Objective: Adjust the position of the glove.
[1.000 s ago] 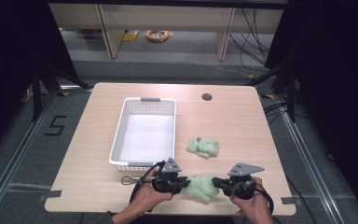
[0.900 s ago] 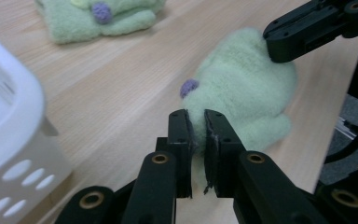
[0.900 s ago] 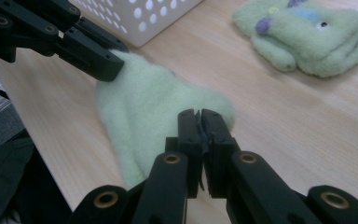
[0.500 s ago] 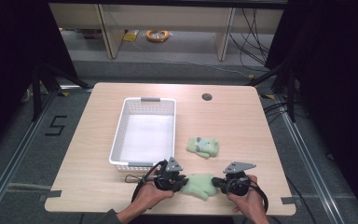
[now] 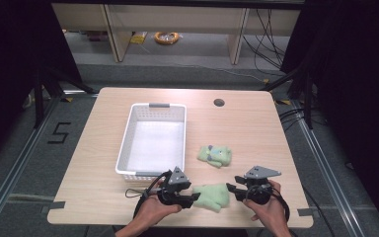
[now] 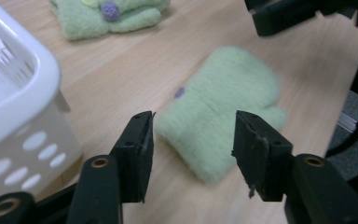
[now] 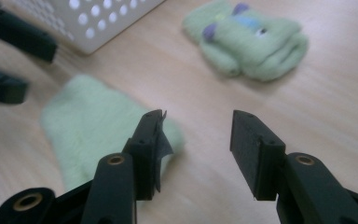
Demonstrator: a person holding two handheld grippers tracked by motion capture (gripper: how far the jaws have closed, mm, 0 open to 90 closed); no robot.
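Observation:
A plain light-green mitten [image 5: 212, 196] lies flat near the table's front edge. My left gripper [image 5: 191, 198] is at its left end and my right gripper [image 5: 231, 188] at its right end. Both have just been opening and stand open, pressing on nothing. In the left gripper view the mitten [image 6: 219, 121] lies just beyond the parted jaws of the left gripper [image 6: 193, 149]. In the right gripper view the mitten [image 7: 98, 126] lies left of and behind the left jaw of the right gripper [image 7: 196, 144]. A second green mitten [image 5: 214, 155] with a face and purple dots lies farther back.
A white perforated basket [image 5: 125, 140] stands left of the mittens, close to my left gripper, and looks to hold nothing. A round hole [image 5: 219, 102] sits in the table near its far edge. Dark floor and shelving surround the table.
Both grippers, shut at the two ends of the plain mitten before, now have their jaws apart. The mitten rests free on the table. The hands have hardly moved.

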